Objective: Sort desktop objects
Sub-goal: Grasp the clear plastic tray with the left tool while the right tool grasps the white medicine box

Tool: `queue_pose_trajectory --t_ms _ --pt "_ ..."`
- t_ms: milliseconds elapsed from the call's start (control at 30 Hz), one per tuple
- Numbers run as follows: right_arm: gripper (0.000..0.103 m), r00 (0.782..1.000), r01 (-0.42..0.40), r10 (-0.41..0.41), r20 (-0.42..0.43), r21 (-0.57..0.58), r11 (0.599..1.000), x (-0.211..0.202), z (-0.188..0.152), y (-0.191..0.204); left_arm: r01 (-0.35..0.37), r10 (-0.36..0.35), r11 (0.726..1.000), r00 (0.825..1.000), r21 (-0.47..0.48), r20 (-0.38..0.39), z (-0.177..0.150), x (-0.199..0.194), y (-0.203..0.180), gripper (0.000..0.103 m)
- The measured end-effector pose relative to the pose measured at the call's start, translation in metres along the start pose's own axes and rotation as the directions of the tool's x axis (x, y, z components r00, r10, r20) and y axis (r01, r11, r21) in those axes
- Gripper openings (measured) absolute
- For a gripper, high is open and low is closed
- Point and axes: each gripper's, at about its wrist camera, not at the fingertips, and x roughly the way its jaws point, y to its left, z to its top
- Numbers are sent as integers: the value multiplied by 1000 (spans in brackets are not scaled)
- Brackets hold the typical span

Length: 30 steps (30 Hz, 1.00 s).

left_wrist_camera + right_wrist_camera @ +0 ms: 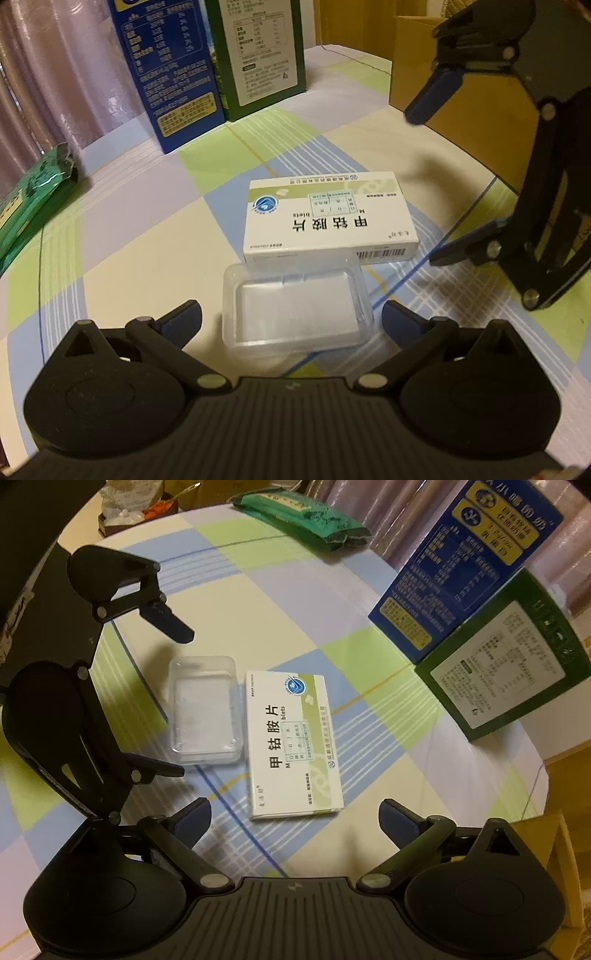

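A white and green medicine box (328, 218) lies flat on the checked tablecloth, touching a clear plastic case (295, 306) just in front of it. My left gripper (291, 321) is open, its fingers on either side of the clear case's near end, holding nothing. In the right wrist view the medicine box (295, 746) lies ahead of my open, empty right gripper (295, 816), with the clear case (205, 709) to its left. The right gripper also shows in the left wrist view (436, 184), open above the table to the right of the box. The left gripper shows in the right wrist view (181, 701), open around the case.
A blue carton (166, 70) and a green carton (258, 51) stand at the table's far side. A green foil packet (33, 199) lies at the left. A cardboard box (461, 96) stands at the right. Snack bags (133, 509) lie beyond the table edge.
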Motion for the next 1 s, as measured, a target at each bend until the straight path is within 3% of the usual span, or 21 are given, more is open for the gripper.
queue_pose_trajectory --t_ms 133,333,700,800,833,1000 --pt "93 999 -30 30 -23 -24 999 14 3 -3 8 -8 1000 1000 5 4 5 9 2 101" --pt "93 998 -41 38 -45 -52 998 29 6 -3 21 -20 999 1000 44 -20 5 15 1 85" --pt "91 998 -59 58 -39 -25 998 52 17 -7 -11 11 999 1000 42 -7 -14 1 21 84" --pt "80 996 -82 83 -36 28 996 57 17 -11 -9 10 999 1000 40 -10 -19 -2 19 84" --pt "71 995 -88 90 -32 53 995 57 17 -13 -9 10 999 1000 41 -11 -20 -3 17 84" --pt "69 997 -58 62 -45 76 995 48 14 -8 -7 8 999 1000 32 -23 -27 -15 4 84"
